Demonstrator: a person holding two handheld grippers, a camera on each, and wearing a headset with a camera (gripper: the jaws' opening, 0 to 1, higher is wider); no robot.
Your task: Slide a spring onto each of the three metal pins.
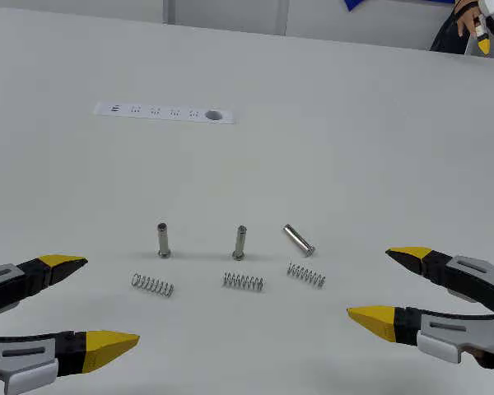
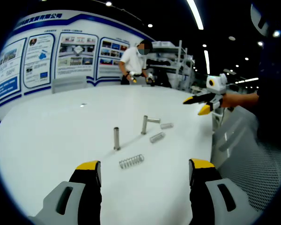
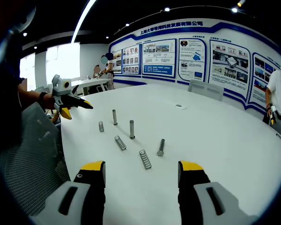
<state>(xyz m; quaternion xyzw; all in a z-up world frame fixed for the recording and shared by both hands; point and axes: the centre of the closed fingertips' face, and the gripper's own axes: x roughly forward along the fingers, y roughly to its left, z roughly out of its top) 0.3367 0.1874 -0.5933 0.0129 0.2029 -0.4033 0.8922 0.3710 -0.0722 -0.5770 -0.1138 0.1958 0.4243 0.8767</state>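
Metal pins [image 1: 240,241], springs [image 1: 243,281] beside, between left gripper [image 1: 109,299], right gripper [image 1: 369,282], jaws spread

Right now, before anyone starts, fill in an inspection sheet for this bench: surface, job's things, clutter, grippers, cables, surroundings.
Surface: white table, smooth.
Job's things: left pin and middle pin upright, right pin lying on its side; left spring, middle spring and right spring lie loose in front of them, none fitted.
Clutter: socket strip set in the table.
Grippers: left gripper and right gripper open, holding nothing.
Cables: nothing seen.
Surroundings: posters on the wall, a person beyond the table, a chair.
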